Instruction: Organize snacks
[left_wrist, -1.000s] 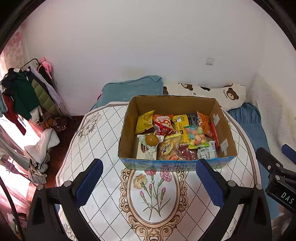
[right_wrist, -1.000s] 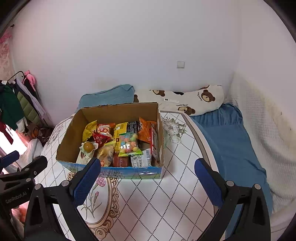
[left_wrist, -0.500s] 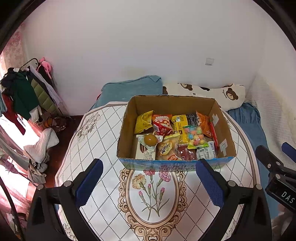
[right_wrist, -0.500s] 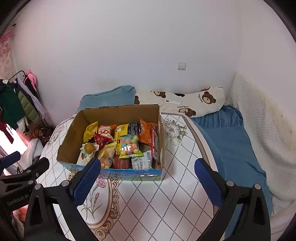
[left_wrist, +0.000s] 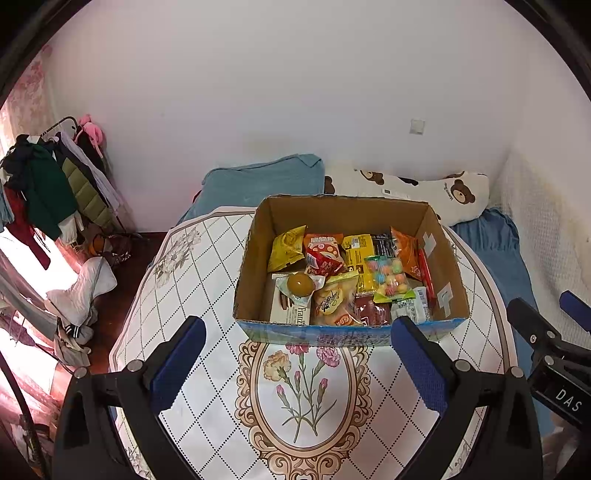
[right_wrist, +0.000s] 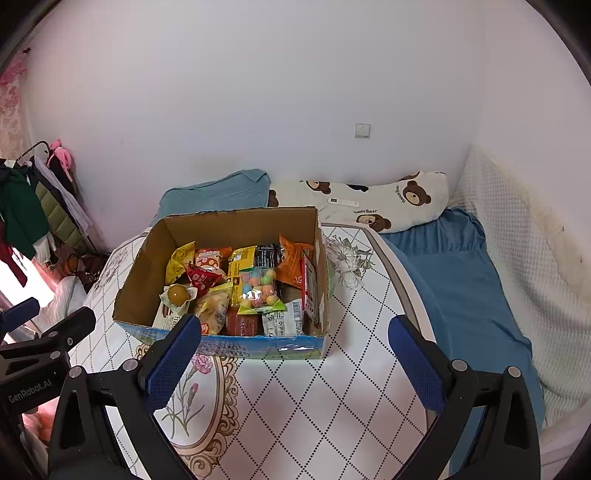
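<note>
Cardboard box (left_wrist: 343, 218) on your table (left_wrist: 207, 280) brims with bright crinkled snack packets (left_wrist: 347, 273). Your left gripper (left_wrist: 297, 363) and right gripper (right_wrist: 293, 363) hover before it, both spread wide, empty.

Matt brown corrugated cardboard box (left_wrist: 439, 236), glossy printed front. Glossy plastic snack wrappers (left_wrist: 354, 280) inside the box. Smooth printed tabletop (left_wrist: 192, 280) under it. Textured blue pads (right_wrist: 173, 362) on matt black plastic.
</note>
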